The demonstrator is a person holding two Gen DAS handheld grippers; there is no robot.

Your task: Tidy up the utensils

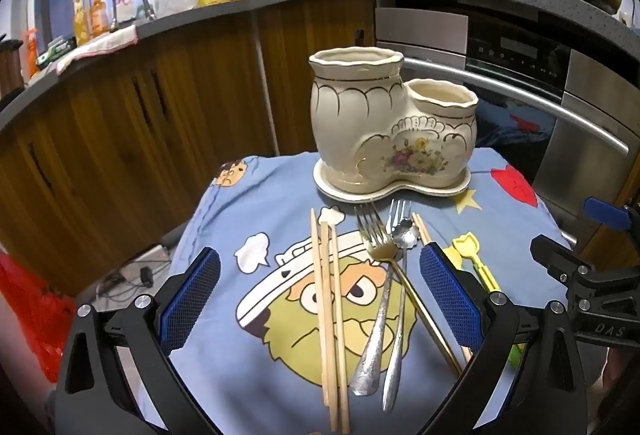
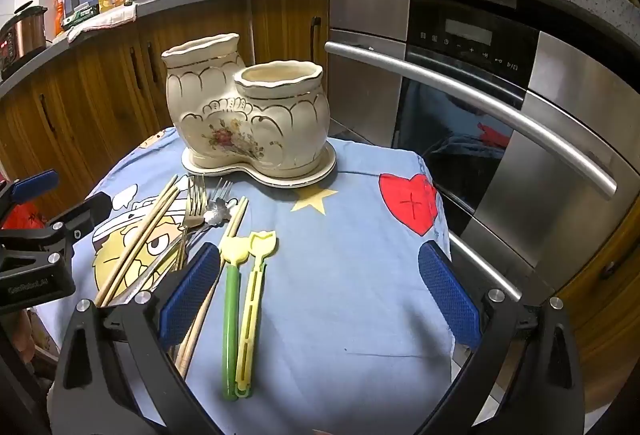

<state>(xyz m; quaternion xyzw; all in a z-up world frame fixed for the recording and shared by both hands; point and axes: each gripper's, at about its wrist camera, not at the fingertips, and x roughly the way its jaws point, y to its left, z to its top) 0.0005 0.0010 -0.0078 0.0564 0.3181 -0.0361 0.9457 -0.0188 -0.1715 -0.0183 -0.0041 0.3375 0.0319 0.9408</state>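
Left gripper (image 1: pixel 320 299): jaws wide, empty, straddling wooden chopsticks (image 1: pixel 330 315) and forks (image 1: pixel 374 319) at lower centre, long axes running toward ceramic holder (image 1: pixel 394 127) at upper centre. Right gripper (image 2: pixel 320 303): wide, empty; plastic utensils (image 2: pixel 240 315) lying lower left between its pads, nearer it.

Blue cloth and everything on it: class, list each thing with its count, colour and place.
cloth: one, blue with cartoon prints, covering the surface
ceramic holder: one, cream with gold trim, two openings, far end on its tray
wooden chopsticks: several, tan, left of the forks
forks: two, metal, below the holder
flower-head spoon: one, silver, across the forks
plastic utensils: two, green and yellow, right of the pile
left tongs: one, black with blue pads, open
right tongs: one, same colours, open
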